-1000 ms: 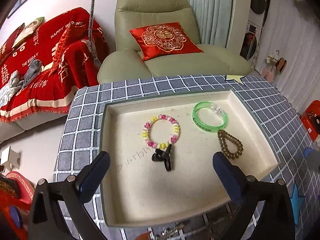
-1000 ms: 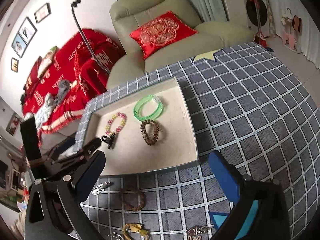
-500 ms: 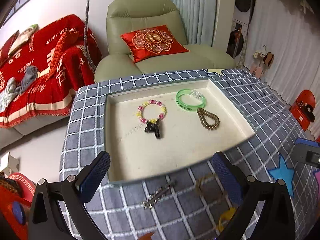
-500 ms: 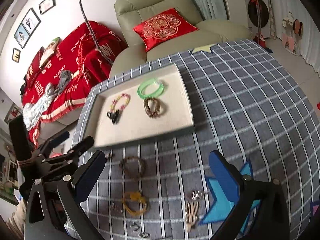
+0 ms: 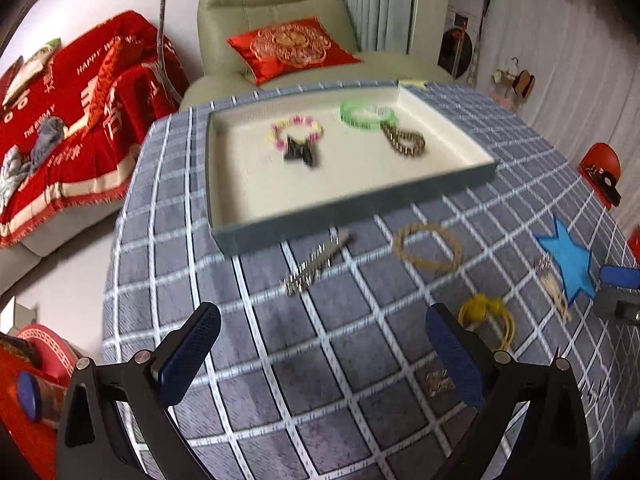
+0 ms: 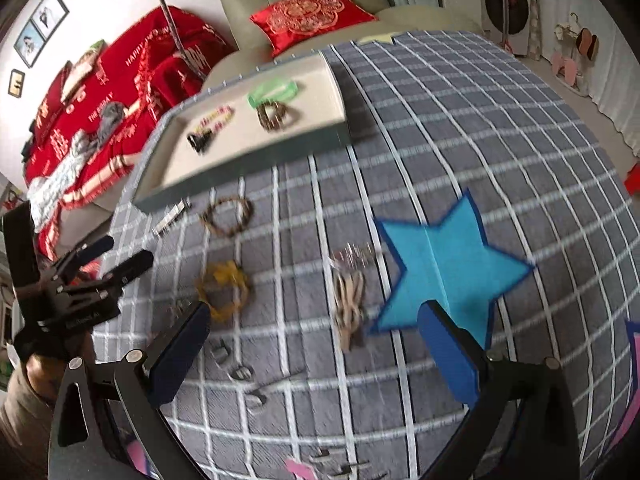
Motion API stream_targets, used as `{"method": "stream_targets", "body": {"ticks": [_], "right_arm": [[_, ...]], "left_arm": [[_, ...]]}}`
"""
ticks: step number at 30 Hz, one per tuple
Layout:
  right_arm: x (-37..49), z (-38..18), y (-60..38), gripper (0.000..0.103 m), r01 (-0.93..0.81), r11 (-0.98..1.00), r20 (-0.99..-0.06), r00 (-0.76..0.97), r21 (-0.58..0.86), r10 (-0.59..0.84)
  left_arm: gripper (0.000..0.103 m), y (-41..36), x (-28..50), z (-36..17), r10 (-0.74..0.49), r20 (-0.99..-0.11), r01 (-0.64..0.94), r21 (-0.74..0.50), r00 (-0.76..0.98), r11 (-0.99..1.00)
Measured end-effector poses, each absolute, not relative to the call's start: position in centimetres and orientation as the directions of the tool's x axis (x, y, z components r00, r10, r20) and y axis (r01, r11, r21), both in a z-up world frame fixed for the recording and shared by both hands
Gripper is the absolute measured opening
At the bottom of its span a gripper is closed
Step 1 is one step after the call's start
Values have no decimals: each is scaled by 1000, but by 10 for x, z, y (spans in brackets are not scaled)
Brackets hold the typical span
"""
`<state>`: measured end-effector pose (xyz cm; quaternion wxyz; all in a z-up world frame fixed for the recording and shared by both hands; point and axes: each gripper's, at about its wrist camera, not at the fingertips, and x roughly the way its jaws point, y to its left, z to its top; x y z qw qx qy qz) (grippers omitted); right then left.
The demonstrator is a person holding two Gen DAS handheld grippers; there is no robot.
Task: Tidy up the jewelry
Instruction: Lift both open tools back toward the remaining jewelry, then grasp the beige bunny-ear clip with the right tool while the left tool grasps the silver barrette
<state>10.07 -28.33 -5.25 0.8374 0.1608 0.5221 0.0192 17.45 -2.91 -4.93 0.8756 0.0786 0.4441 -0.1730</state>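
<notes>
we've pulled both claws back: left claw and right claw spread, empty. ahead, the tray holds four pieces; nearer us, one yellow bracelet and one brown bracelet lie on the counter.

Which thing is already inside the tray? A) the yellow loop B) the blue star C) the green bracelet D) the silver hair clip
C: the green bracelet lies inside the tray, while the yellow loop, the silver hair clip and the blue star are out on the checked cloth.
</notes>
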Motion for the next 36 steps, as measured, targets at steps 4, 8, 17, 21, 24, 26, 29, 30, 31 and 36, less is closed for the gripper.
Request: {"method": "stream_targets", "body": {"ticks": [4, 8, 17, 21, 24, 26, 29, 30, 31, 36], "right_arm": [[86, -63, -284, 103, 163, 950, -882, 439, 267, 173], [77, -69, -287, 103, 191, 947, -889, 429, 260, 158], [80, -76, -284, 102, 210, 953, -902, 417, 218, 114], [88, -80, -279, 92, 203, 962, -909, 407, 183, 87], [93, -81, -273, 87, 190, 969, -910, 408, 155, 66], [96, -82, -269, 83, 177, 976, -911, 410, 127, 44], [99, -81, -265, 77, 168, 980, -910, 413, 103, 25], [100, -81, -264, 73, 167, 981, -910, 415, 98, 21], [101, -80, -263, 71, 168, 982, -909, 416, 91, 13], [104, -81, -260, 66, 154, 985, -909, 417, 73, 3]], "left_arm": [[103, -28, 176, -58, -223, -813, 366, -13, 538, 930], [103, -24, 183, -60, -240, -814, 351, -48, 529, 935], [103, -23, 197, -70, -252, -827, 345, -76, 503, 936], [103, -24, 204, -76, -254, -836, 339, -87, 487, 937], [96, -28, 208, -76, -246, -834, 339, -76, 493, 938], [96, -30, 210, -76, -246, -834, 343, -73, 494, 936], [95, -36, 213, -76, -243, -834, 356, -60, 495, 932], [93, -37, 213, -76, -240, -833, 360, -54, 498, 932], [87, -39, 214, -76, -235, -832, 364, -43, 502, 930], [80, -48, 216, -75, -241, -833, 399, -27, 498, 917]]}}
